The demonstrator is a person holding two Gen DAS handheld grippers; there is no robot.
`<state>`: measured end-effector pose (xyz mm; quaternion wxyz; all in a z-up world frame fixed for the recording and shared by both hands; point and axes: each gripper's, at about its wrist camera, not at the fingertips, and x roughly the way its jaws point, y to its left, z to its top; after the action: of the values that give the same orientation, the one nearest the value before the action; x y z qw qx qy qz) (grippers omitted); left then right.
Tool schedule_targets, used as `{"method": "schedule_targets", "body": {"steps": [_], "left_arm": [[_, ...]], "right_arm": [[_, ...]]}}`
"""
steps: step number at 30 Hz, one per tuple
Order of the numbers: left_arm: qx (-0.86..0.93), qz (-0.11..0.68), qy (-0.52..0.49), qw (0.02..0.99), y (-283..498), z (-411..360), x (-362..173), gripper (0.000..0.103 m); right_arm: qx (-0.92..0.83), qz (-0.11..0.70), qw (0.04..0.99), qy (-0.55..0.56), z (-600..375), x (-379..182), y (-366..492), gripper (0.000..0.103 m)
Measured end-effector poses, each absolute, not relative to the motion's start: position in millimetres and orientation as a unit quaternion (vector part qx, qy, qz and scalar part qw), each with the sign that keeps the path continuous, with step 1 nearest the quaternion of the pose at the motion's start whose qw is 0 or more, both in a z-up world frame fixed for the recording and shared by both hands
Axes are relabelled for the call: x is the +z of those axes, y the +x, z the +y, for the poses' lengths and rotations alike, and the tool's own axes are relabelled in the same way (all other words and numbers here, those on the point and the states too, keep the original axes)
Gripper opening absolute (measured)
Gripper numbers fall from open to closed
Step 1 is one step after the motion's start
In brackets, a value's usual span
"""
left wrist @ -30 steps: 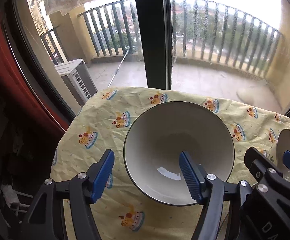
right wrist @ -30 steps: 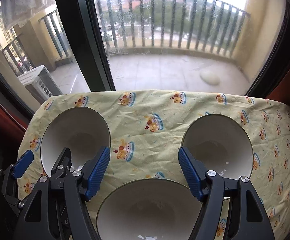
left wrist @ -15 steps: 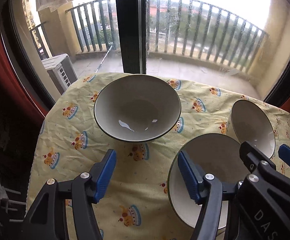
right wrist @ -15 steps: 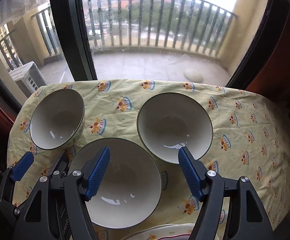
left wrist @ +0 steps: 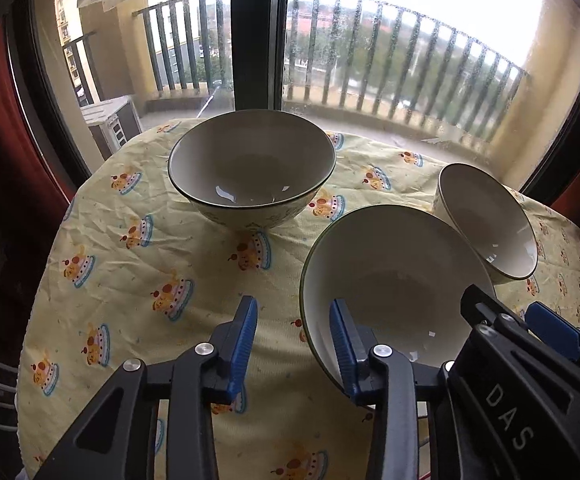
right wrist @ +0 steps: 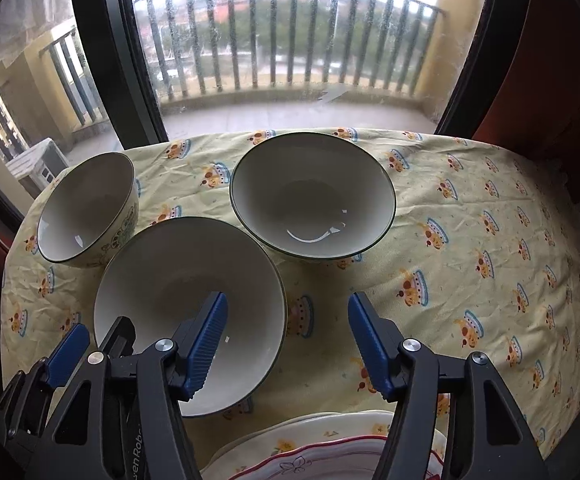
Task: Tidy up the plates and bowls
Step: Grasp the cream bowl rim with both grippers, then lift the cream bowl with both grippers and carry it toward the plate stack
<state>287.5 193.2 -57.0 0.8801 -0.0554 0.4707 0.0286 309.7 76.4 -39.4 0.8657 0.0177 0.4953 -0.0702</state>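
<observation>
Three white bowls with dark rims stand on a yellow tablecloth (left wrist: 137,280). The nearest bowl (left wrist: 394,280) (right wrist: 185,292) lies between both grippers. My left gripper (left wrist: 292,332) straddles its left rim, right finger inside, left finger outside; its jaws are closing and the pads do not press the wall. My right gripper (right wrist: 287,328) straddles the opposite rim, left finger inside; its jaws are also closing, with a gap left. A patterned bowl (left wrist: 251,168) (right wrist: 85,208) stands far left, and a third bowl (left wrist: 486,220) (right wrist: 312,196) far right.
A stack of plates (right wrist: 322,452) with a red-trimmed one on top sits at the near table edge under my right gripper. The table stands against a window with a dark frame (left wrist: 253,40) and a balcony railing beyond. Bare cloth (right wrist: 490,260) spreads to the right.
Both grippers have drawn back from the far bowls to the nearest bowl. Their jaws have narrowed, the left one more, and each now has a rim of that bowl between its fingers.
</observation>
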Motion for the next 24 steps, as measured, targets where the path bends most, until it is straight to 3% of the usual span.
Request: {"method": "schedule_targets", "body": {"steps": [3, 5, 7, 24], "left_arm": [[0.01, 0.481, -0.053, 0.875, 291, 189, -61, 0.029], [0.003, 0.478, -0.039, 0.878, 292, 184, -59, 0.024], [-0.005, 0.477, -0.033, 0.878, 293, 184, -59, 0.018], [-0.011, 0.481, 0.008, 0.877, 286, 192, -44, 0.014]], "right_arm": [[-0.066, 0.504, 0.86, 0.035, 74, -46, 314, 0.042], [-0.071, 0.509, 0.857, 0.045, 70, -52, 317, 0.02], [-0.06, 0.51, 0.856, 0.062, 69, -55, 318, 0.012], [-0.045, 0.511, 0.857, 0.049, 81, -35, 307, 0.012]]}}
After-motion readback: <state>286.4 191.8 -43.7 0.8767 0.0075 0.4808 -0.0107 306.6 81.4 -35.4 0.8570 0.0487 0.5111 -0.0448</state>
